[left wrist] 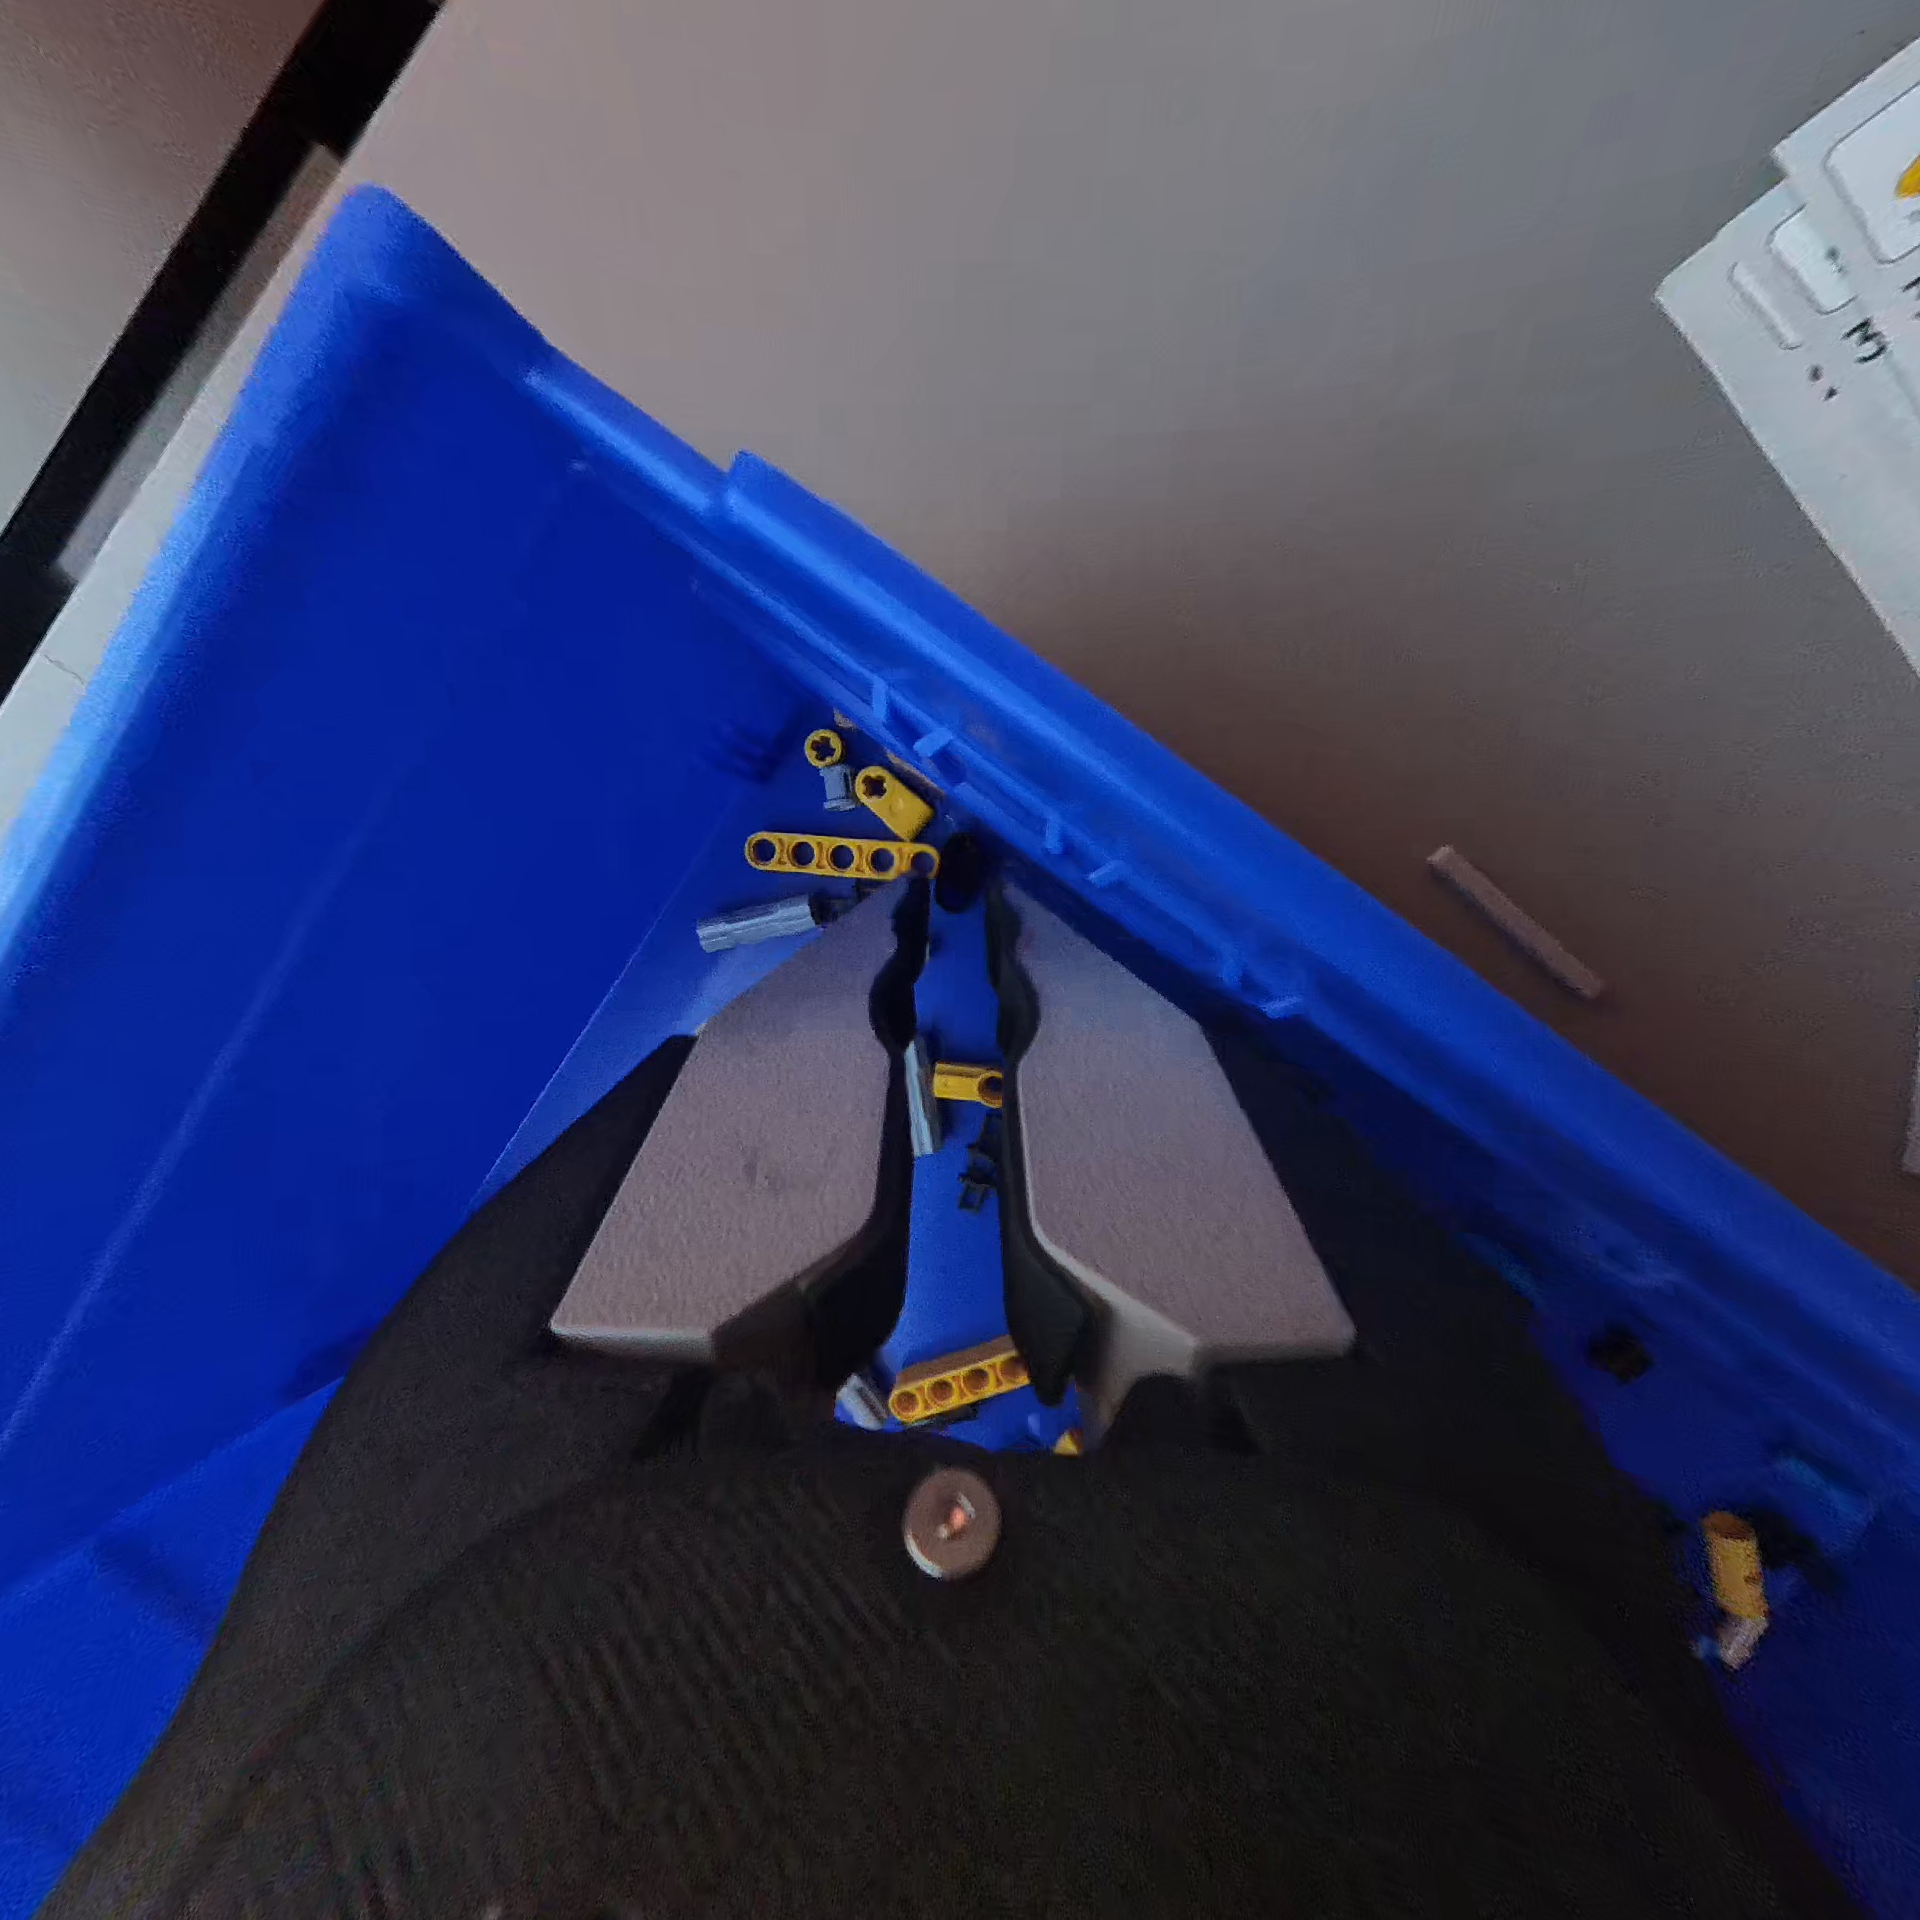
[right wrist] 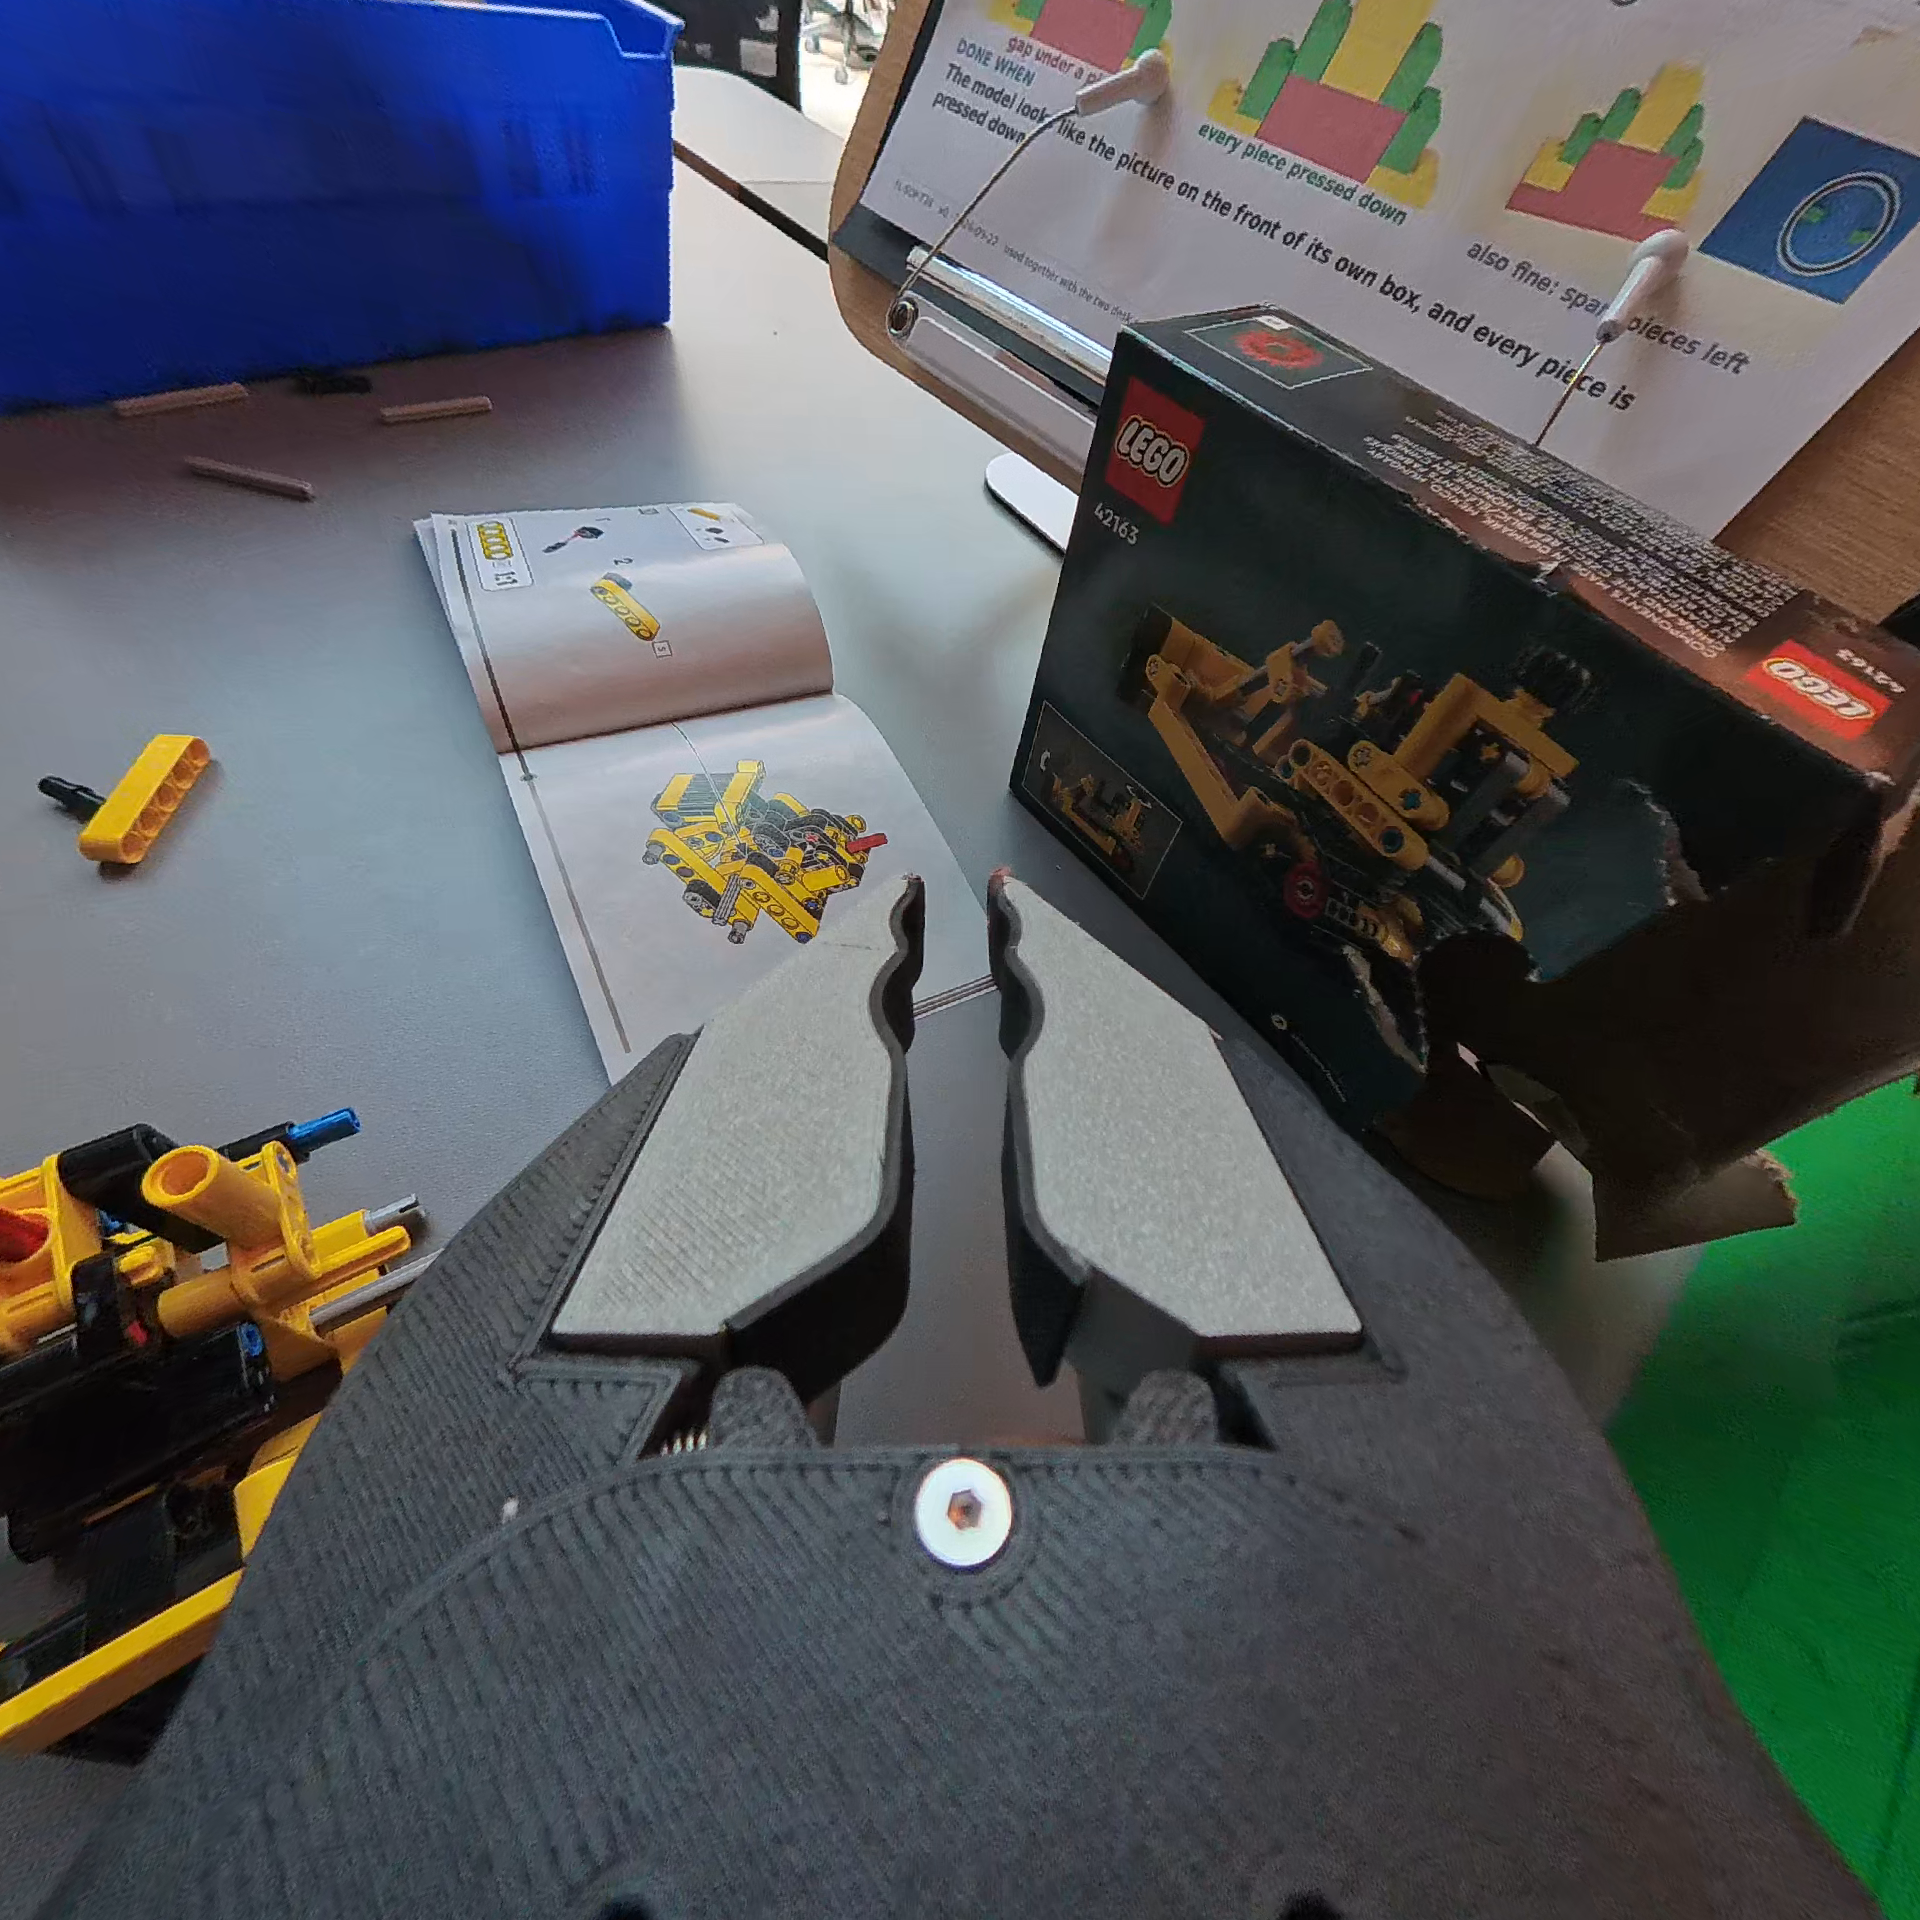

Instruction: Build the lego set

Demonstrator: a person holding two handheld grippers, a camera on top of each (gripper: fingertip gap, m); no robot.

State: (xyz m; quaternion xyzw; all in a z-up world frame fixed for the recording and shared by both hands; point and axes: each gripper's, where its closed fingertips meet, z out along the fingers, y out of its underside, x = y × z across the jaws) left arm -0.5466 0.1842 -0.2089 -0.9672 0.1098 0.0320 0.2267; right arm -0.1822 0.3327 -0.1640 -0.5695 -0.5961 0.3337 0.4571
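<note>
The left tool reaches into the corner of the blue bin, walls close on both sides, its fingers slightly spread around a small black piece at the tips, whether gripped I cannot tell. The right tool hovers empty and slightly spread over the open booklet, the set's box just beside it. On open table lie one yellow beam and three tan axles; the half-built yellow model sits nearest.

The left gripper reached into the blue bin, its jaws slightly parted around a small black piece in the far corner. Just left lay a yellow five-hole beam and a grey connector. A brown rod lay on the worktop outside.
</note>
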